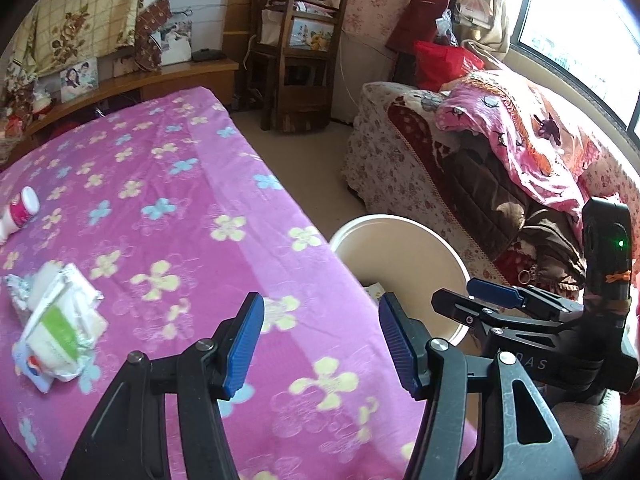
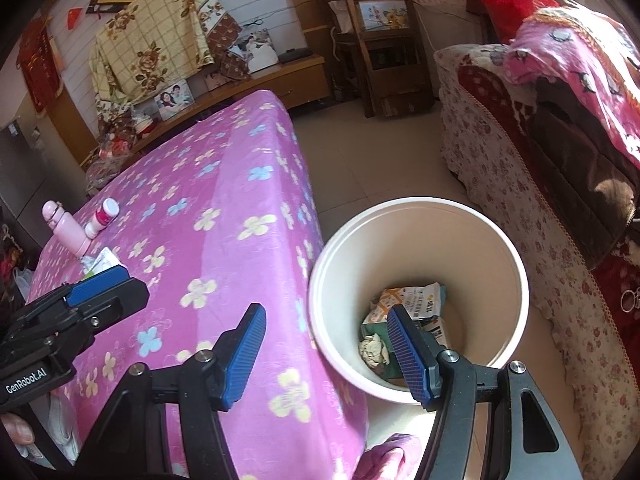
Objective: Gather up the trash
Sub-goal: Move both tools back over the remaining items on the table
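A pile of white and green wrappers (image 1: 56,320) lies on the pink flowered cloth (image 1: 180,200) at the left, with a small white bottle (image 1: 20,212) beyond it. My left gripper (image 1: 320,344) hovers open over the cloth's right edge, nothing between its blue pads. Beside the table stands a white bucket (image 2: 420,204) holding printed wrappers (image 2: 412,300) and a crumpled tissue (image 2: 374,350). My right gripper (image 2: 326,354) is open and holds nothing, one finger over the cloth and one over the bucket. The left gripper (image 2: 100,284) partly hides a wrapper (image 2: 102,260).
A pink bottle (image 2: 66,228) and the small white bottle (image 2: 102,216) stand on the table's far left. A sofa (image 2: 500,152) under floral covers runs along the right, close to the bucket. A wooden chair (image 2: 380,40) stands at the back. Tiled floor (image 2: 360,160) lies between table and sofa.
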### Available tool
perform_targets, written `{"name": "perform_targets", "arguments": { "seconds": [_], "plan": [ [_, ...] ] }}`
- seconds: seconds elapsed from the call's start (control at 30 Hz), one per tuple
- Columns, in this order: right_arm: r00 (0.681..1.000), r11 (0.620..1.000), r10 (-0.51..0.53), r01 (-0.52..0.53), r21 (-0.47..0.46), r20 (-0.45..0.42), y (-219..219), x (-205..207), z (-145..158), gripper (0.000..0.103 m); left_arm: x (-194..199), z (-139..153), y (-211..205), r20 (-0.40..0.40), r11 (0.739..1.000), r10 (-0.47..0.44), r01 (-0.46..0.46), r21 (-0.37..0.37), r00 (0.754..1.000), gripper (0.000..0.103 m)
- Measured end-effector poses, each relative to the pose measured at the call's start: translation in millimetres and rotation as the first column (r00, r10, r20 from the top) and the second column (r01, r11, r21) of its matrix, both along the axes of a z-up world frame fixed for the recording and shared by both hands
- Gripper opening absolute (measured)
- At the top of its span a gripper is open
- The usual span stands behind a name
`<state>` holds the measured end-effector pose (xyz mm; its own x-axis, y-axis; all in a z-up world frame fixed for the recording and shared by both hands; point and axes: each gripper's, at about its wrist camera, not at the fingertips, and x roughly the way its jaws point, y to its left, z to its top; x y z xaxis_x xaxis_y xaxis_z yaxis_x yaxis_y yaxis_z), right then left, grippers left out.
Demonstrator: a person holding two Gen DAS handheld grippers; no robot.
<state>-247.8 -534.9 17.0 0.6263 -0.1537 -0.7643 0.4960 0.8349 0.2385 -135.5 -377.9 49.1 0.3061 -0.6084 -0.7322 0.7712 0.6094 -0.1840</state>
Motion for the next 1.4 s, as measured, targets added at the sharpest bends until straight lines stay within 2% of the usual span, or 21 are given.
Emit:
{"name": "perform_targets", "arguments": {
  "seconds": [0.43,1.07,1.4],
  "plan": [
    [0.996,0.996,0.089,-0.089,-0.003,0.016,58,32,8,0.067,16,9,71,0.068,0.995,0.100,-0.101,0.001,0.993,0.062],
    [0.970,0.970,0.243,-0.243,-0.004,-0.009,141,82,4,0.067,50,8,163,0.069,0.967,0.253,-0.254,0.001,0.965,0.062],
    [0.954,0.955,0.298,-0.298,0.014,-0.020,166,100,0,0.067,73,-5,213,0.052,0.946,0.320,-0.322,0.039,0.946,0.063]
  ]
}}
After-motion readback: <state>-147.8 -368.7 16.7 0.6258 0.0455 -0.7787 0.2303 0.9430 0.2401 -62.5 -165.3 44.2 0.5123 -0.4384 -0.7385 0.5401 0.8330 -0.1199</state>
